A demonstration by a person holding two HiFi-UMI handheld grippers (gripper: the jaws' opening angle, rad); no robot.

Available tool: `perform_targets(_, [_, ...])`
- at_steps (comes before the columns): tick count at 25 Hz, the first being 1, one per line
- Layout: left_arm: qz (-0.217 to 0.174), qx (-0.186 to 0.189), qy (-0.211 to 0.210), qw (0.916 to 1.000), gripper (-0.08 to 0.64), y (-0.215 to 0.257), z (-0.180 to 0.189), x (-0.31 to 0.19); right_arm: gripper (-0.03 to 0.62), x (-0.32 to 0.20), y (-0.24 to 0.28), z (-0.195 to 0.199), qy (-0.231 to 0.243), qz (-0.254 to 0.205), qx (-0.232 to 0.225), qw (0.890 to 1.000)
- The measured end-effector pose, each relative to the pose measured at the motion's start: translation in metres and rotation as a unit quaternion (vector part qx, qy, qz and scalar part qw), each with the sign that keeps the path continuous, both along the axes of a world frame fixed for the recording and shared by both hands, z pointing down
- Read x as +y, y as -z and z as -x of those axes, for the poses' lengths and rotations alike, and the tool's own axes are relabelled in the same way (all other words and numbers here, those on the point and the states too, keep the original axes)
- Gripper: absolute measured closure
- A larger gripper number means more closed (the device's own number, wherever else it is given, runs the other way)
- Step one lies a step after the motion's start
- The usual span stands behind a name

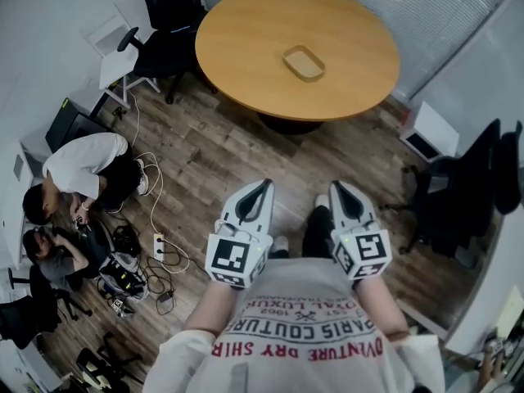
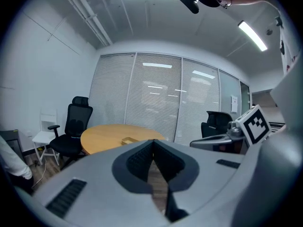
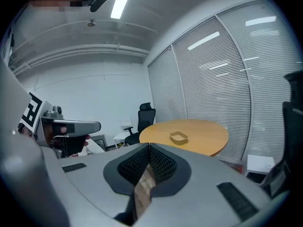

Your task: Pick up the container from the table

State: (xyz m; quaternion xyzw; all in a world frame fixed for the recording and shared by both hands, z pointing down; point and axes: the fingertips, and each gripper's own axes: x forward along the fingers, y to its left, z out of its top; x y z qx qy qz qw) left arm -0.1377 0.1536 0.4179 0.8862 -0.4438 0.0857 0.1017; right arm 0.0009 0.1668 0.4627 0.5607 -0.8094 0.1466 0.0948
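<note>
A shallow tan container [image 1: 304,62] sits alone on the round wooden table [image 1: 246,47] across the room. It also shows as a small tan container [image 3: 179,137] in the right gripper view and a sliver of container [image 2: 128,140] in the left gripper view. My left gripper [image 1: 266,184] and right gripper [image 1: 336,187] hang side by side near my body, well short of the table. Both have their jaws pressed tip to tip with nothing between them.
Black office chairs stand at the table's far left [image 1: 168,31] and to the right [image 1: 467,187]. Two people [image 1: 78,170] crouch on the wooden floor at left among cables and a power strip [image 1: 158,244]. A white side table [image 1: 115,60] stands by the wall.
</note>
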Motion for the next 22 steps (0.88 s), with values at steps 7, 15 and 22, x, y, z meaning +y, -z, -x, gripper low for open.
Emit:
perform_targets(7, [-0.002,-0.024,0.048,0.9986,0.558,-0.012,-0.016,-0.059,0.591,-0.074,-0.011,-0.017,0.052,0.001,-0.007,0.999])
perform_targets(15, [-0.036,-0.044,0.088,0.9945,0.558,0.003,-0.074,-0.18,0.591,-0.201,-0.002,-0.095,0.079,-0.012,0.014,0.997])
perform_targets(22, [-0.023,-0.038,0.121,0.9917,0.558,0.004,-0.127,-0.241,0.591,-0.267,-0.003,-0.152,0.11,0.005,0.02,0.994])
